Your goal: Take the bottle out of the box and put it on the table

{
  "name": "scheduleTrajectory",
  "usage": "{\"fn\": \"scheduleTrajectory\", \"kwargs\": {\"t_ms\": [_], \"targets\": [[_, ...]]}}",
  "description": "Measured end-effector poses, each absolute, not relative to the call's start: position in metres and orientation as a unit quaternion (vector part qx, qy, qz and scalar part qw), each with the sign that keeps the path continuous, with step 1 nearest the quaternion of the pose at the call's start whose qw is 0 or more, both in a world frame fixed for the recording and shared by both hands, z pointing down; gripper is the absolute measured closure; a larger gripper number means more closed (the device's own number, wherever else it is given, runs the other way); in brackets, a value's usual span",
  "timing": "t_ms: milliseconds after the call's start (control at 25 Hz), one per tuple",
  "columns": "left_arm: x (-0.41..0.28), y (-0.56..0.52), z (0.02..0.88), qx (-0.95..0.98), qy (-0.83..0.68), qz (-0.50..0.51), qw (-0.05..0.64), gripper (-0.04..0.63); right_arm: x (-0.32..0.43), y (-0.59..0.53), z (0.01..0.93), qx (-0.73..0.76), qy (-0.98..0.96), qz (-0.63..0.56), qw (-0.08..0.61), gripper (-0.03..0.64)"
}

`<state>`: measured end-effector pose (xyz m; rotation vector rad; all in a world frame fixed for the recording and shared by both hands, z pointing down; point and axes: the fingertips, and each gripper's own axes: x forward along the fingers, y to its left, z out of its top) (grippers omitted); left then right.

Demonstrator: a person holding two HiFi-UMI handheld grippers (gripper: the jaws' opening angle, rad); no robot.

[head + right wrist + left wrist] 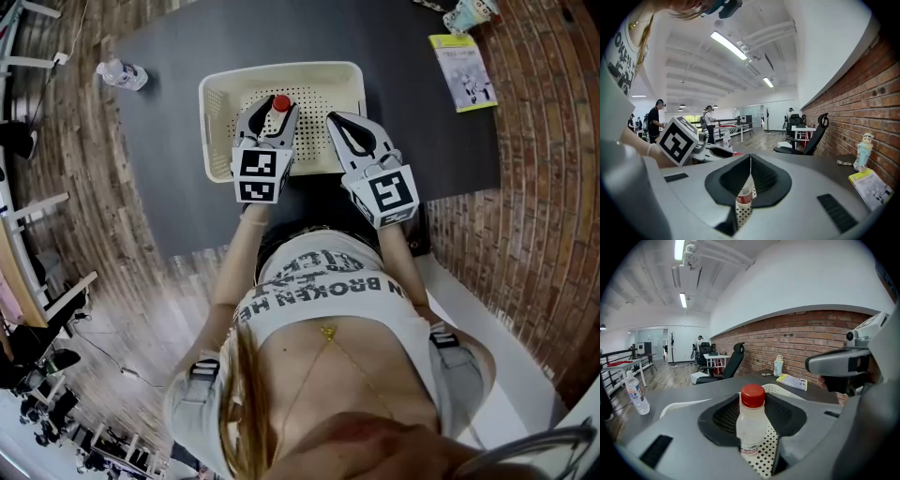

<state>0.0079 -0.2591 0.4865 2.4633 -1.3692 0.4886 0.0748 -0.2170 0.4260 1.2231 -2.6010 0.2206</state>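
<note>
A small clear bottle [279, 104] with a red cap stands upright in the cream perforated basket [339, 79] on the dark table. My left gripper [272, 109] reaches into the basket from the near side and is shut on the bottle. In the left gripper view the bottle [751, 423] sits between the two black pads, which touch its sides, with the basket floor [763, 456] below. My right gripper [337, 119] hovers over the basket's right part, beside the left one. Its jaws [750, 157] meet at the tips and hold nothing; part of the bottle [745, 197] shows beyond them.
A larger water bottle [122, 73] lies on the table's far left. A yellow booklet [462, 71] and a small figure-shaped container [469, 11] are at the far right by the brick wall. The person stands at the table's near edge. Office chairs [733, 359] stand beyond.
</note>
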Motion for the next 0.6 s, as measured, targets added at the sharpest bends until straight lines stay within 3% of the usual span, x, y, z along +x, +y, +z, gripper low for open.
{"fn": "scheduleTrajectory", "kwargs": {"t_ms": [600], "targets": [[0.0099, -0.256, 0.4859, 0.857, -0.467, 0.171, 0.134, 0.426, 0.0766, -0.2137, 0.4234, 0.421, -0.895, 0.072, 0.128, 0.607]]}}
